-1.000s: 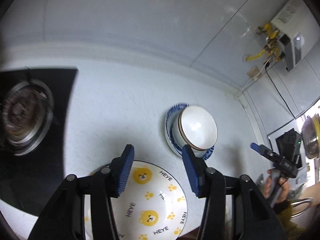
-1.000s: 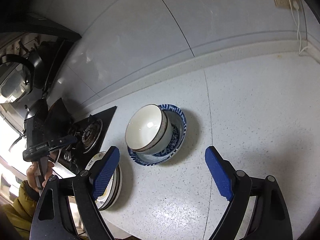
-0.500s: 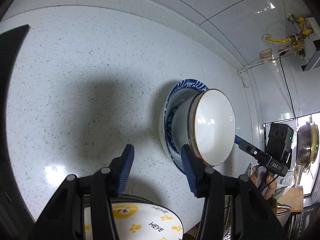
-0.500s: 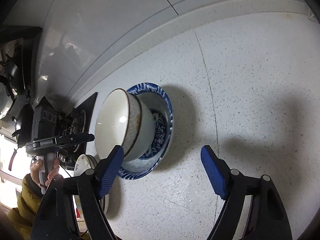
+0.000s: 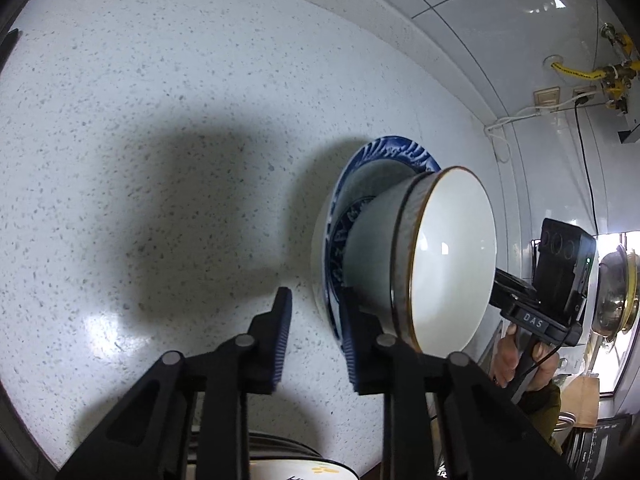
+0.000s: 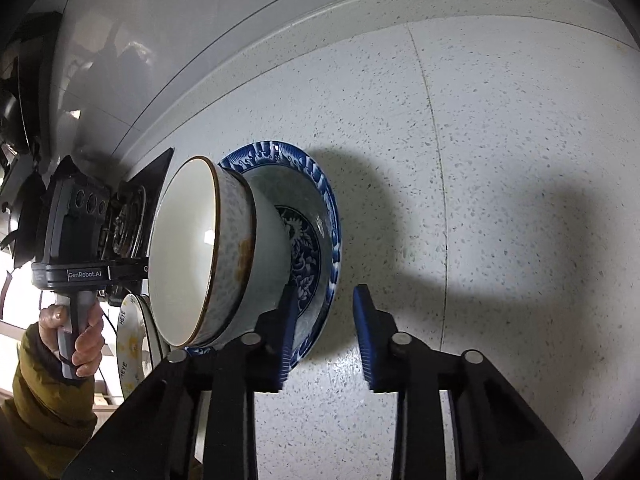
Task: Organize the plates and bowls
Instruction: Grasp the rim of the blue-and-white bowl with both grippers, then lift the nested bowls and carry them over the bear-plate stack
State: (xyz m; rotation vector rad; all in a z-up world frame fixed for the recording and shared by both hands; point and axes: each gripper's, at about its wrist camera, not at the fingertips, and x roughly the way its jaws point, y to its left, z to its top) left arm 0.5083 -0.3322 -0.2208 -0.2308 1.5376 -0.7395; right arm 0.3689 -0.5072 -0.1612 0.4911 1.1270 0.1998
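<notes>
A blue-patterned plate lies on the speckled counter with two stacked white bowls in it. In the right wrist view the same plate and bowls show. My left gripper is open, its two pads straddling the plate's near rim, one pad inside the plate and one outside. My right gripper is open and straddles the opposite rim the same way. A white plate with yellow bear prints lies under my left gripper and shows edge-on in the right wrist view.
A black gas stove lies beyond the bowls in the right wrist view. Tiled wall with a yellow gas pipe and sockets backs the counter. A metal pot hangs at far right.
Both grippers have moved down and in toward the blue plate and narrowed, now straddling its rim on opposite sides. The bear plate has slid almost out of the left view.
</notes>
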